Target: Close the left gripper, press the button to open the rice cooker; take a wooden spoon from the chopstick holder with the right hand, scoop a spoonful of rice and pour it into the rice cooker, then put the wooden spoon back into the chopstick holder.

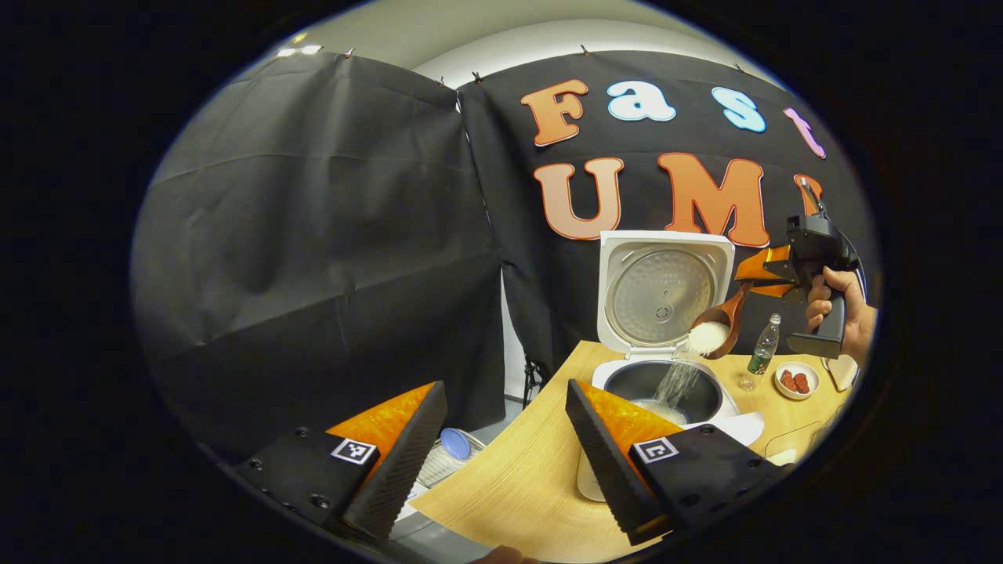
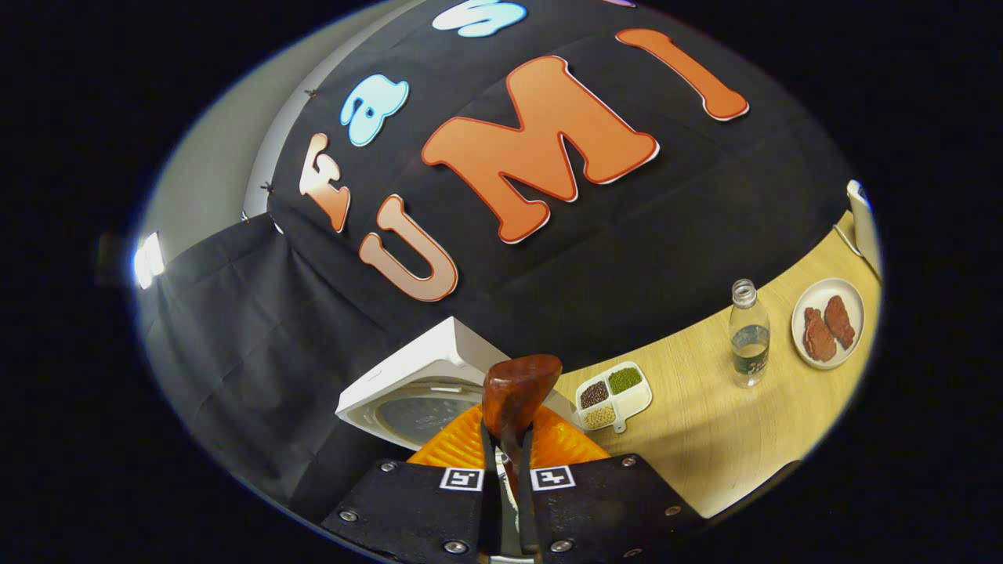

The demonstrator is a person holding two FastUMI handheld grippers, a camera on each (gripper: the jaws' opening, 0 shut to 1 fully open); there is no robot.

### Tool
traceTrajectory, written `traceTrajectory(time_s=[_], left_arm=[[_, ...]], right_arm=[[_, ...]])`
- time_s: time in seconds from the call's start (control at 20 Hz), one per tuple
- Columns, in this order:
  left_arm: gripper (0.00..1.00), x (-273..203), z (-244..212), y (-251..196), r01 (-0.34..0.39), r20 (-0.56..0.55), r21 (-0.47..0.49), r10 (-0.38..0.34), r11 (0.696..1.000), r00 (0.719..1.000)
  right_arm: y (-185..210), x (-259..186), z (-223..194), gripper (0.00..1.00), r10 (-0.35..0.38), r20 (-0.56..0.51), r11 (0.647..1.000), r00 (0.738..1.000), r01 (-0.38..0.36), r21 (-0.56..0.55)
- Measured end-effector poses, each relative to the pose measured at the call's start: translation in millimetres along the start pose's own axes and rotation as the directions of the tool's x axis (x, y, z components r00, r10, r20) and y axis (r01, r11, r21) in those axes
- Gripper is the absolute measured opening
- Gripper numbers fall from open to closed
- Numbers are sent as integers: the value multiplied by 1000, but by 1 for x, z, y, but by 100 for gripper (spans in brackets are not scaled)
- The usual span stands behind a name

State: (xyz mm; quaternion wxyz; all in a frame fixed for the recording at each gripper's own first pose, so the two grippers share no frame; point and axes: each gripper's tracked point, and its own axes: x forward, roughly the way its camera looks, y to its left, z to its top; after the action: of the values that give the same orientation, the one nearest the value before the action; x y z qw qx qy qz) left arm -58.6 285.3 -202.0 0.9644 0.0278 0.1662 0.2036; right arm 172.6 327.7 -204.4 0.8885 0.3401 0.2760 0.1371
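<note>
Rice [image 1: 708, 337] is seen heaped in the bowl of the wooden spoon [image 1: 719, 319], which is tipped over the open rice cooker [image 1: 664, 376] in the left gripper view; a thin stream of grains is seen falling from the spoon's edge into the dark inner pot [image 1: 662, 388], where a pale heap is already gathered at the bottom. The cooker's lid [image 1: 664, 290] is raised upright behind the pot, with its metal inner plate turned toward the camera. The spoon's handle is clamped by the right gripper [image 1: 756, 274], which is carried by a hand [image 1: 834, 309] above and to the right of the cooker.

In the right gripper view the same gripper [image 2: 508, 446] is seen with its jaws drawn tight on the spoon's handle [image 2: 513, 407], both fingers pressing on it, and the spoon's rounded back is turned up toward the lens. The cooker's lid [image 2: 427, 392] is seen just past the fingers.

The left gripper [image 1: 505, 446] is held back at the near edge of the wooden table [image 1: 517, 478], its jaws spread wide apart with nothing between them.

On the table to the right of the cooker, a clear bottle [image 2: 748, 337] is stood upright, and a small plate [image 2: 829, 323] with two reddish-brown pieces is set beside it. A divided dish [image 2: 613, 395] holding dark, green and pale grains is placed near the cooker.
</note>
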Motion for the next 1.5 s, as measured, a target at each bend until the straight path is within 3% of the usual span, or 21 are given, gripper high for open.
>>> traceTrajectory(time_s=[0.25, 0.55, 0.9, 1.1, 1.35, 1.5], left_arm=[[100, 3, -3, -1, -3, -15, -12, 2, 1000, 1000], [100, 1, -7, -5, -2, -21, -6, 2, 1000, 1000], [100, 1, -9, 2, -13, -30, 0, 13, 1000, 999], [100, 1, -9, 9, -30, -34, -4, 30, 1000, 999], [100, 4, -7, 11, -39, -32, 0, 39, 999, 999], [100, 4, -5, 10, -38, -27, -4, 38, 999, 999]], right_arm=[[11, -1, 2, 7, 11, 14, 993, 1000, -9, -114], [29, 4, 9, 7, 46, 37, 985, 998, -39, -167], [56, 9, 14, 7, 79, 79, 954, 994, -53, -295], [78, 6, 14, 7, 120, 95, 911, 988, -71, -406], [115, -8, 20, 8, 206, 145, 790, 968, -77, -608], [139, -21, 21, 7, 269, 136, 733, 953, -111, -671]])
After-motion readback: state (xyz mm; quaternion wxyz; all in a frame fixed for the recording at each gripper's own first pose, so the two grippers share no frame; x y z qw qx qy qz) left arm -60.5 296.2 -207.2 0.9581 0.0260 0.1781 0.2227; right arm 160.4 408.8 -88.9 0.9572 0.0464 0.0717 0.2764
